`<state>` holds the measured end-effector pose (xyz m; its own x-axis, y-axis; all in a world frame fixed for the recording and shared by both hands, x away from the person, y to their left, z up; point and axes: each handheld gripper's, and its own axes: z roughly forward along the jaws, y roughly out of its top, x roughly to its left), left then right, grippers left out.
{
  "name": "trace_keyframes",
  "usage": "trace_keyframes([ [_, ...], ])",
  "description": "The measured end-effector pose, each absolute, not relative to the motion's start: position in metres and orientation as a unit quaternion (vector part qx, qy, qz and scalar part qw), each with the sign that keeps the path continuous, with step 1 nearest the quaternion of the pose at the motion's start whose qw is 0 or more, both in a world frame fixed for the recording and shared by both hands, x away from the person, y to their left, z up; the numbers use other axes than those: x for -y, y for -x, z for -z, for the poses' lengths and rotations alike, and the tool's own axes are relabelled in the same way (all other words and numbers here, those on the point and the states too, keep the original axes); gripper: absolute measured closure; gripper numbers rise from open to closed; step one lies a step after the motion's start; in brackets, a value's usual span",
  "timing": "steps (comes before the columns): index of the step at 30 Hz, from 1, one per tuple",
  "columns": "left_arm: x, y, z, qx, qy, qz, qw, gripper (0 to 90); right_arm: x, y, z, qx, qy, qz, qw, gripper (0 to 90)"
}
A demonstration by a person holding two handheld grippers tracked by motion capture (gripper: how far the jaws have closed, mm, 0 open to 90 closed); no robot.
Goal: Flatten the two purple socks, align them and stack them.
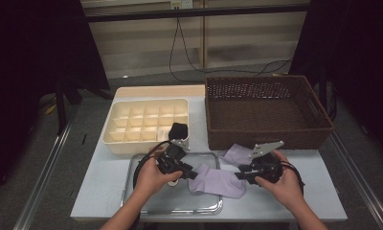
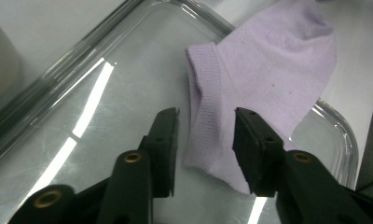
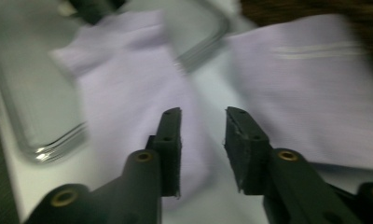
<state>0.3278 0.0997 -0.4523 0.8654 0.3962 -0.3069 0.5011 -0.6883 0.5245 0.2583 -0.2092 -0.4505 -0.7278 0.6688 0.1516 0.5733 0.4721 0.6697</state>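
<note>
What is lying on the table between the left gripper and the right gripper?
In the high view, a purple sock lies between the left gripper and the right gripper, half on the metal tray.

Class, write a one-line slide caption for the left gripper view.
Open left gripper poised over a lilac sock's cuff on a clear tray.

The table (image 1: 256,201) was viewed from above on the person's side, looking forward and down, at a distance that took in its whole top. Each gripper view was taken close along its own black jaws, low over the surface. The lilac sock (image 1: 217,181) (image 2: 268,70) (image 3: 128,84) and the clear tray (image 1: 132,178) (image 2: 58,70) (image 3: 31,102) were shared by all three views.
</note>
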Motion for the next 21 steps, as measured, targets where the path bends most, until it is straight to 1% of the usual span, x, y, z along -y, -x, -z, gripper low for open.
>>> trace_keyframes([
  [2, -0.101, -0.326, 0.453, -0.264, -0.906, 0.077, 0.322, 51.8, 0.220, -0.265, 0.449, -0.843, -0.382, -0.371, 0.079, 60.0],
  [3, -0.102, -0.326, 0.454, -0.267, -0.903, 0.078, 0.329, 50.4, 0.225, -0.267, 0.448, -0.835, -0.397, -0.370, 0.092, 56.4],
  [4, -0.104, -0.327, 0.453, -0.259, -0.907, 0.075, 0.322, 49.5, 0.230, -0.269, 0.448, -0.827, -0.408, -0.373, 0.102, 54.6],
  [5, -0.104, -0.326, 0.454, -0.267, -0.901, 0.076, 0.332, 47.8, 0.234, -0.272, 0.447, -0.820, -0.418, -0.375, 0.111, 52.6],
  [7, -0.105, -0.326, 0.454, -0.270, -0.899, 0.074, 0.338, 43.0, 0.242, -0.276, 0.447, -0.804, -0.442, -0.376, 0.129, 43.7],
  [8, -0.106, -0.327, 0.454, -0.265, -0.901, 0.075, 0.334, 42.5, 0.245, -0.278, 0.447, -0.798, -0.456, -0.371, 0.134, 41.4],
  [9, -0.106, -0.326, 0.454, -0.272, -0.898, 0.075, 0.337, 42.2, 0.248, -0.280, 0.449, -0.793, -0.466, -0.369, 0.138, 41.7],
  [13, -0.108, -0.327, 0.454, -0.266, -0.901, 0.072, 0.335, 39.6, 0.252, -0.287, 0.462, -0.785, -0.487, -0.360, 0.133, 38.3],
  [14, -0.108, -0.326, 0.454, -0.271, -0.898, 0.073, 0.339, 39.3, 0.252, -0.288, 0.465, -0.786, -0.486, -0.358, 0.130, 39.8],
  [15, -0.108, -0.326, 0.454, -0.270, -0.898, 0.074, 0.340, 39.1, 0.251, -0.289, 0.467, -0.791, -0.483, -0.355, 0.126, 43.6],
  [17, -0.108, -0.326, 0.453, -0.271, -0.896, 0.075, 0.343, 38.4, 0.247, -0.290, 0.470, -0.802, -0.471, -0.350, 0.114, 55.4],
  [19, -0.107, -0.327, 0.452, -0.269, -0.897, 0.069, 0.345, 38.3, 0.245, -0.291, 0.470, -0.810, -0.463, -0.347, 0.102, 70.1],
  [20, -0.107, -0.327, 0.452, -0.267, -0.897, 0.070, 0.345, 38.3, 0.243, -0.290, 0.469, -0.814, -0.456, -0.345, 0.097, 73.1],
  [21, -0.107, -0.328, 0.452, -0.265, -0.897, 0.071, 0.347, 38.4, 0.242, -0.290, 0.468, -0.817, -0.451, -0.348, 0.093, 81.3],
])
